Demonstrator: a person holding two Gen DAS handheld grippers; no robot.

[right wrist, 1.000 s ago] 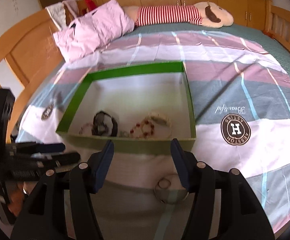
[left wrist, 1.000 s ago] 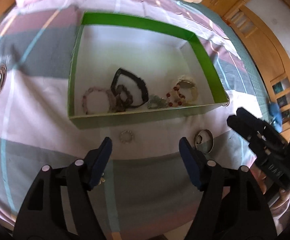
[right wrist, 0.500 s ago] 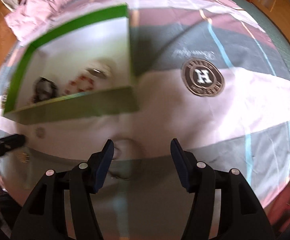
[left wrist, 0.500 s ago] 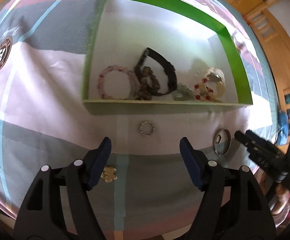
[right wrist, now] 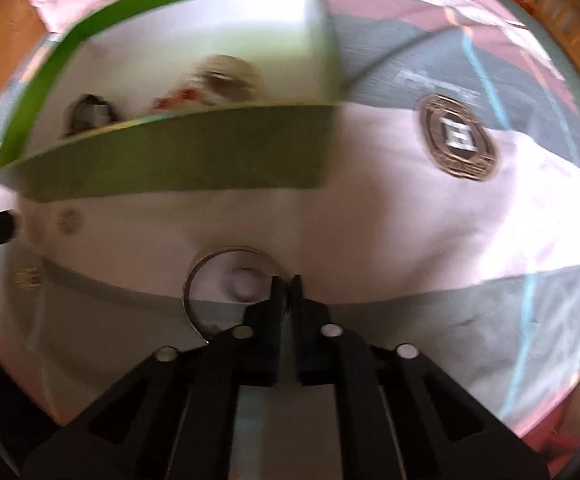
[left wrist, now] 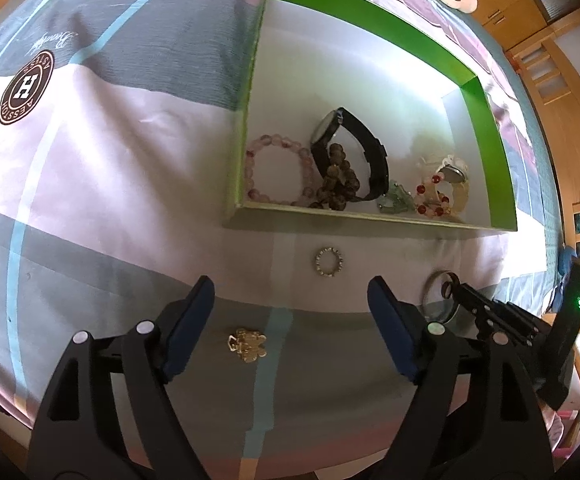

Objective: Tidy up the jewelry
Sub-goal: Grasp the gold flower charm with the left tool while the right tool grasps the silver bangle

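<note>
- The silver bangle lay flat on the striped bedspread, just in front of the green box, and my right gripper was clamped on its right rim, the two pads pressed together on the metal.
- The right wrist view was blurred, so I could not tell if the bangle was lifted from the cloth.
- My left gripper hung over the bedspread with its jaws wide and opening further, and nothing was between them.
- A small gold charm lay on the cloth below the left jaws, near the left finger, not touched.
- A little beaded ring lay between the gripper and the near wall of the box.
- Inside the box, along the near wall, were a pink bead bracelet, a black watch, a brown bead bracelet, a green stone piece and a pale bracelet with red beads.
</note>
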